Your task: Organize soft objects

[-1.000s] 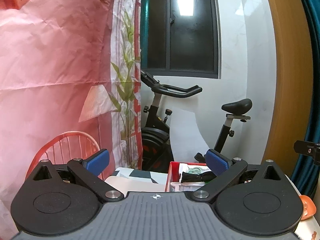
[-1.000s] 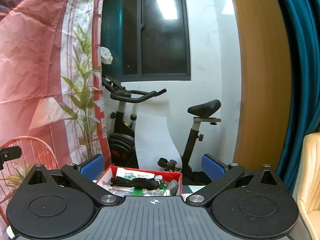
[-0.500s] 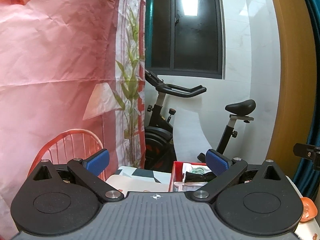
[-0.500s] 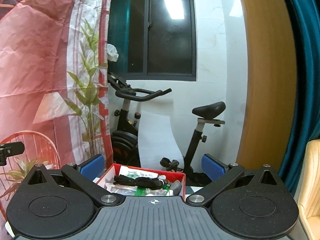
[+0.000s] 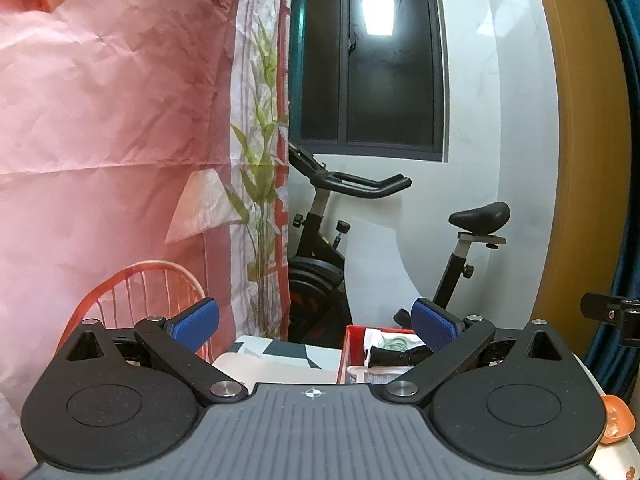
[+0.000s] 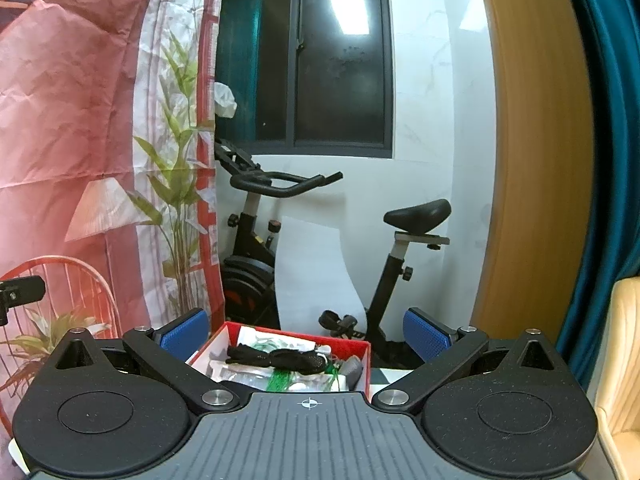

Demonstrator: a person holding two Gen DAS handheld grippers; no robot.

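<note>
Both grippers wide apart, holding nothing, tilted slightly lower than a second ago.

Left gripper (image 5: 316,324) beside red box (image 5: 354,344); right gripper (image 6: 306,330) directly over red box (image 6: 280,330), showing black soft bundle (image 6: 276,358) inside.

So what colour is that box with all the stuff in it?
Red. The box shows best in the right wrist view, between the open fingers.

The near end of the red box (image 6: 362,354) is hidden behind the right gripper's body; its jumbled contents are too small to identify.
</note>
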